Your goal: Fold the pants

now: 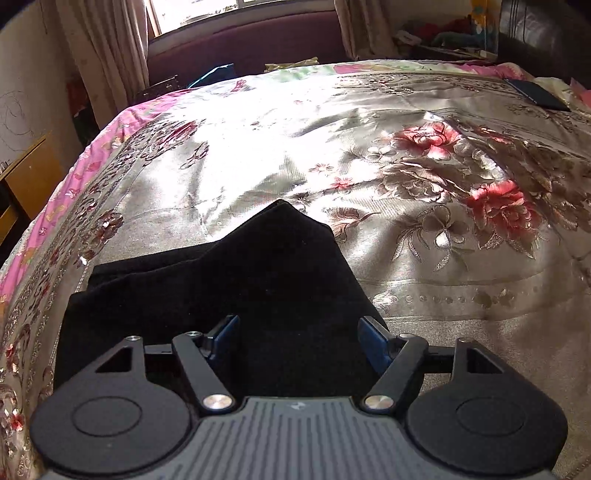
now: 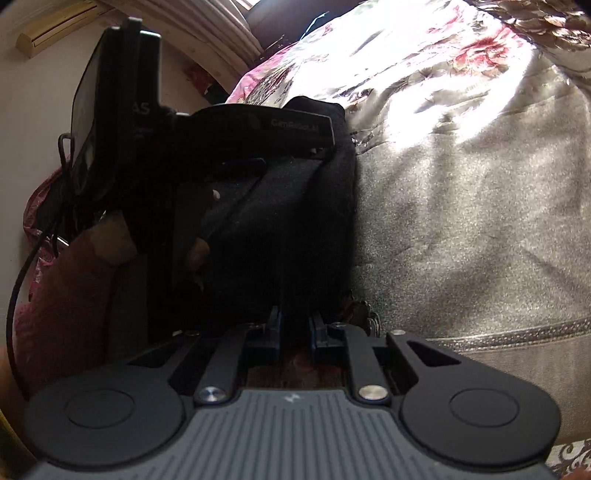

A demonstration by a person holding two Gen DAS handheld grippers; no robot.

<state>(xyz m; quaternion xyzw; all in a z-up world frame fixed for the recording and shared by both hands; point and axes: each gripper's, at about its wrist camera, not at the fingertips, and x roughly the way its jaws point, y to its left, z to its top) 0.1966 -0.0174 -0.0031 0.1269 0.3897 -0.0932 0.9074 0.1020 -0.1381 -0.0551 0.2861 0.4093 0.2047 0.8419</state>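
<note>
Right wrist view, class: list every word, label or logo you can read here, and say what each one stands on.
"GenRobot.AI", faint, on the left gripper body's label strip.
"AS", the only legible letters of a larger marking, on the dark device mounted behind that gripper.
Small print below "AS": too blurred to read.
A small logo on the right gripper housing: no letters.

Shiny floral bedspread (image 1: pixel 369 155) over bed; curtains (image 1: pixel 107 48) flank window (image 1: pixel 207 11); dark flat item (image 1: pixel 535 94) far right.

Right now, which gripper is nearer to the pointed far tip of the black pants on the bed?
Left. The left gripper sits over the pants, jaws open, facing that tip. The right gripper is at the cloth's near edge, jaws shut on it, behind the left.
</note>
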